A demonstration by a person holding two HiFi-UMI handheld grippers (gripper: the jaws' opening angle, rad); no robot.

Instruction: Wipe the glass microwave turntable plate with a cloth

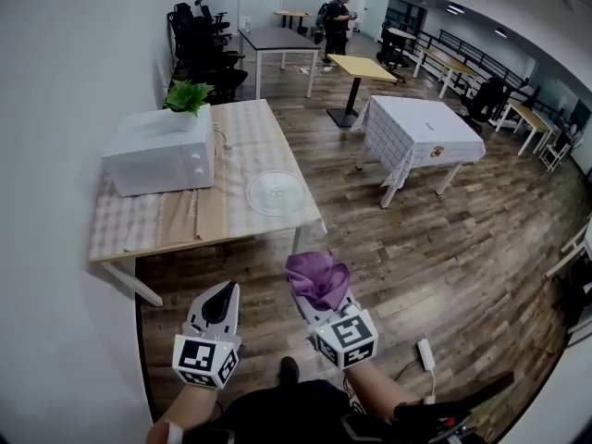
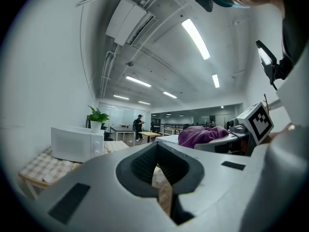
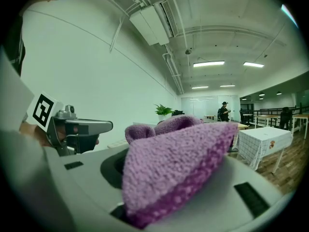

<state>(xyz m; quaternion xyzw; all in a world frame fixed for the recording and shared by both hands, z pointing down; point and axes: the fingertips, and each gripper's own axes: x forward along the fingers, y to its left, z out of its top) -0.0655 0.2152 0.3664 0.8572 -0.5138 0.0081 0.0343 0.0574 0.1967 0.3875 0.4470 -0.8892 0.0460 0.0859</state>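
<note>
The round glass turntable plate (image 1: 275,192) lies flat near the right end of a checked-cloth table (image 1: 148,225), to the right of a white microwave (image 1: 159,152). Both grippers hang over the wooden floor, well short of the table's front edge. My left gripper (image 1: 225,291) is shut and holds nothing; in its own view the jaws (image 2: 157,175) meet, with the microwave (image 2: 75,143) beyond them. My right gripper (image 1: 321,296) is shut on a bunched purple cloth (image 1: 317,278), which fills the right gripper view (image 3: 176,161) and hides the fingertips. The plate cannot be made out in either gripper view.
A potted plant (image 1: 188,95) stands on the microwave. A white wall runs along the left. A white-covered table (image 1: 421,129) stands to the right, with desks, office chairs and a standing person (image 1: 340,21) farther back. A power strip (image 1: 427,354) lies on the floor at my right.
</note>
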